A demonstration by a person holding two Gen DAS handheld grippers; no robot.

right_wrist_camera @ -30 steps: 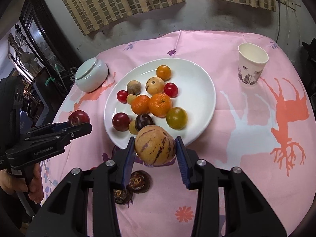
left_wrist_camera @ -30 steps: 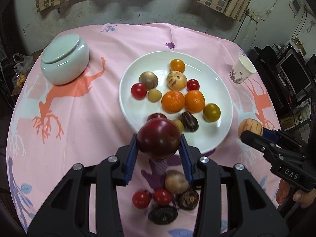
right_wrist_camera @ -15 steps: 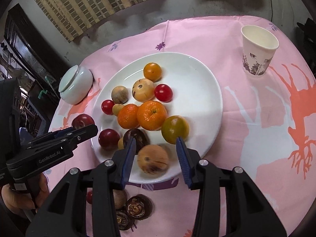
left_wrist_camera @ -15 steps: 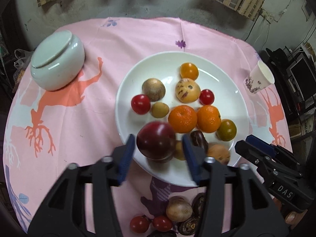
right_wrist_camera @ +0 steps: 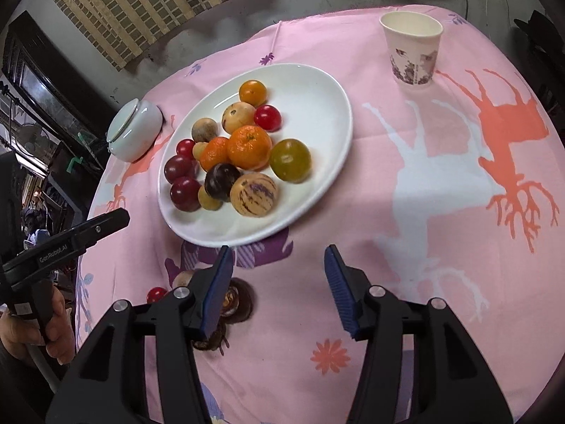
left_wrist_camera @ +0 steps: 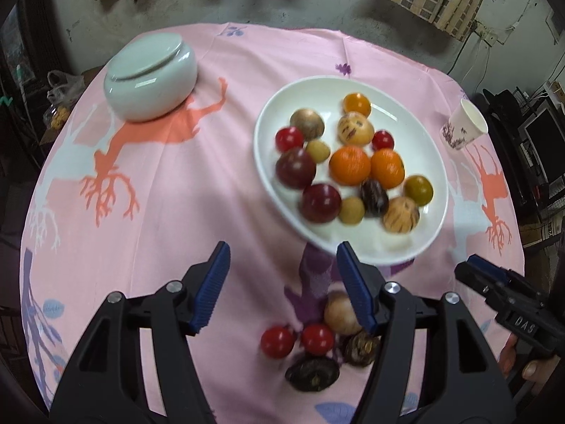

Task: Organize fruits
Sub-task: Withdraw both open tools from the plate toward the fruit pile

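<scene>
A white plate on the pink cloth holds several fruits, among them two dark red plums and a striped tan melon. My left gripper is open and empty, just in front of the plate's near rim. My right gripper is open and empty, also in front of the plate. Loose fruits lie on the cloth near me: two red tomatoes, a tan fruit and dark wrinkled fruits.
A pale green lidded jar stands at the back left. A paper cup stands at the right. The round table's edge curves close on all sides.
Both grippers opened and drew back from the plate. The dark red plum left the left gripper and the striped melon left the right one; both now lie on the plate.
</scene>
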